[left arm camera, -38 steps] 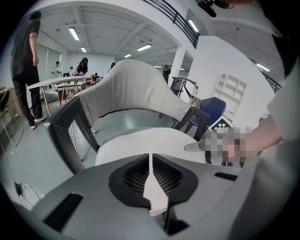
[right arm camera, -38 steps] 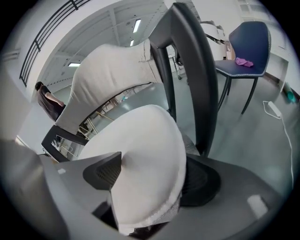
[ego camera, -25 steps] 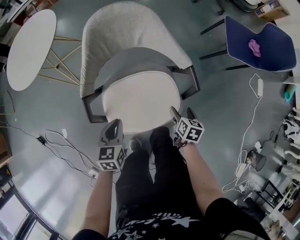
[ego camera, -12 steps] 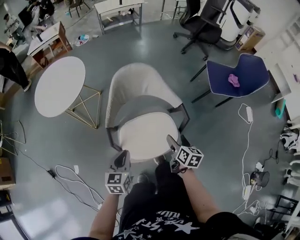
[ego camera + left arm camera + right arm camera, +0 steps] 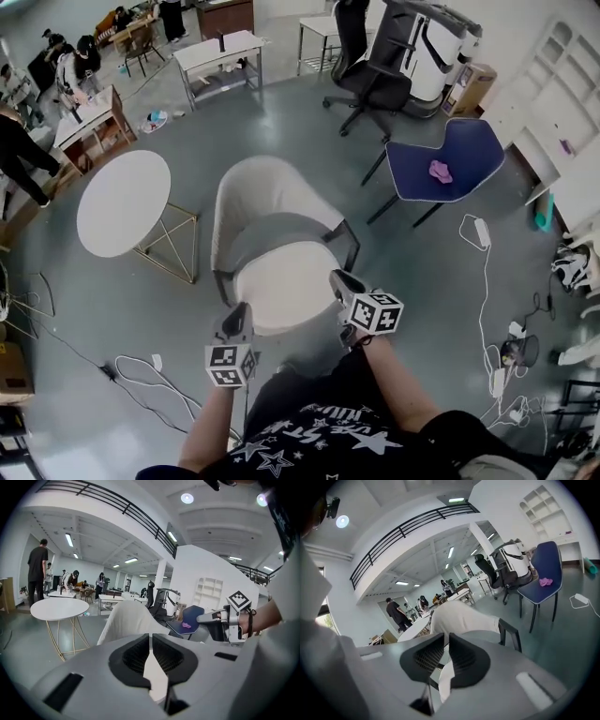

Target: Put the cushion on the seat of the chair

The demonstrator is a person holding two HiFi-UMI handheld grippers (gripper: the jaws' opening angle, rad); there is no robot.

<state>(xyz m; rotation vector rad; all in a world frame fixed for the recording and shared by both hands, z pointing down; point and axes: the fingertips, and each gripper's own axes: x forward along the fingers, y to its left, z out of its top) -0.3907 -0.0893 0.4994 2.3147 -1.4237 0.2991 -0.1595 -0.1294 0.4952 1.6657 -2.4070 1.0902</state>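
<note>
The pale round cushion (image 5: pixel 286 286) lies flat on the seat of the light upholstered chair (image 5: pixel 258 202), inside its dark frame. Both grippers hang in the air near the cushion's front edge and touch nothing. My left gripper (image 5: pixel 236 314) is off the cushion's front left, jaws together and empty (image 5: pixel 150 639). My right gripper (image 5: pixel 336 278) is over the front right rim; its jaws are closing, nearly together, with nothing between them (image 5: pixel 446 641). The chair's back (image 5: pixel 126 620) rises ahead in the left gripper view, and the chair (image 5: pixel 459 618) also shows in the right gripper view.
A round white table (image 5: pixel 122 202) on thin gold legs stands left of the chair. To the right is a blue chair (image 5: pixel 445 164) with a pink thing on it, and a black office chair (image 5: pixel 370 84) behind. Cables (image 5: pixel 141 370) trail on the floor. People stand far left.
Both grippers have risen and drawn back from the cushion's front edge. The right gripper's two spread fingers have come together. The cushion stays on the seat.
</note>
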